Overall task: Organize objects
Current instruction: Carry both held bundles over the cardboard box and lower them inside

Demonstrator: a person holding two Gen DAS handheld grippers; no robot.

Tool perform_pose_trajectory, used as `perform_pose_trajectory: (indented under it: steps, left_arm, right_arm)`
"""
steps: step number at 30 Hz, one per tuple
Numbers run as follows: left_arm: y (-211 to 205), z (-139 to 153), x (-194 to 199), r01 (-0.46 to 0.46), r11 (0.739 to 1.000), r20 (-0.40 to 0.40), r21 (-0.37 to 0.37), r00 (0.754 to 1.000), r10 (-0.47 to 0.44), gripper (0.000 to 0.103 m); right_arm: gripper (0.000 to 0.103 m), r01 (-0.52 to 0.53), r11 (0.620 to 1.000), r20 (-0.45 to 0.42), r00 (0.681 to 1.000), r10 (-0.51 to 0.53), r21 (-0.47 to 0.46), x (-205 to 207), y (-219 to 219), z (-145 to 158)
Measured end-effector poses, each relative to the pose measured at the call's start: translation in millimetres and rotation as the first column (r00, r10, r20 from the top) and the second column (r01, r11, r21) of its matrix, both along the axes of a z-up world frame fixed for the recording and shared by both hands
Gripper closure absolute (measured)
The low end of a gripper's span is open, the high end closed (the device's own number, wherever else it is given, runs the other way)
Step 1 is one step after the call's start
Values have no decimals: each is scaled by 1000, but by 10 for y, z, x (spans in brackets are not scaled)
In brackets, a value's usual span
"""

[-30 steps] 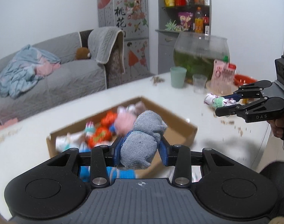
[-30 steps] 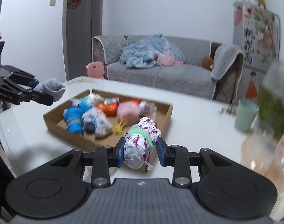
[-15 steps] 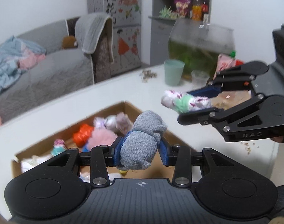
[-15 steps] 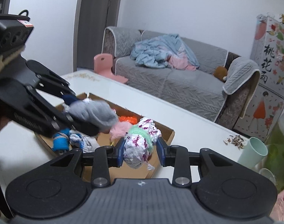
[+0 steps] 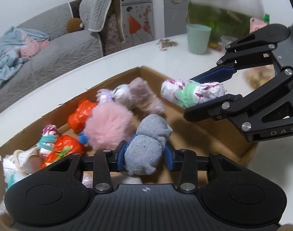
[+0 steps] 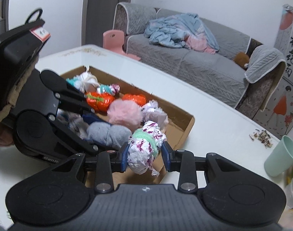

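The step in hand is the carry-and-drop: both grippers are loaded and poised over the cardboard box (image 5: pixel 187 88) that sits on the white bench (image 6: pixel 213 119). The left gripper (image 5: pixel 145 154), low in the centre of its own view, pinches a rolled grey sock (image 5: pixel 148 144) between its blue pads. The right gripper (image 6: pixel 145 154), low in the centre of the right wrist view, pinches a white sock with purple marks and a green band (image 6: pixel 146 144); in the left wrist view the same bundle shows at centre right, clamped sideways above the bare right end of the box.

Already in the box, toward the upper left of both views, lie a fluffy pink ball (image 5: pixel 108 125), two orange bundles (image 6: pixel 100 100) and several pale rolled pieces, crowded together. The brown floor to the right of them is free.

As I judge it, the next move calls for lowering each sock into that free patch and spreading the pads only once the bundle is inside the walls. The two grippers sit close together, so they risk knocking each other; one release at a time looks safer. A green cup (image 6: pixel 283 156) stands well apart at the right edge
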State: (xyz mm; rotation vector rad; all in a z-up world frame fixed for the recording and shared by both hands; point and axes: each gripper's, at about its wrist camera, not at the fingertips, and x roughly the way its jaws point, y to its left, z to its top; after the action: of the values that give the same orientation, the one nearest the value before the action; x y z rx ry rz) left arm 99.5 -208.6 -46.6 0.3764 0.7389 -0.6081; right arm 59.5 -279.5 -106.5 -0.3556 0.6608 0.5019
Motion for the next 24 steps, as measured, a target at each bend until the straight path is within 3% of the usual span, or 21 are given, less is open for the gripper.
perform_pose_trajectory:
  steps: [13, 15, 17, 21, 24]
  left_arm:
    - [-5, -57, 67, -5, 999, 6, 36, 1000, 5, 54]
    - [-3, -55, 67, -7, 999, 2, 42, 1000, 7, 50]
    - [-11, -57, 64, -10, 998, 5, 55, 1000, 9, 35]
    - [-28, -46, 50, 1, 997, 4, 73, 1000, -1, 29]
    - [-36, -10, 16, 4, 995, 20, 96, 1000, -6, 22]
  right_arm:
    - [71, -54, 991, -58, 997, 47, -124, 197, 146, -252]
    - [69, -61, 989, -66, 996, 53, -133, 190, 159, -258]
    - [68, -65, 988, -67, 996, 56, -140, 174, 162, -260]
    - [66, -69, 984, -76, 995, 57, -161, 176, 181, -246]
    - [54, -70, 981, -63, 996, 59, -181, 180, 193, -209]
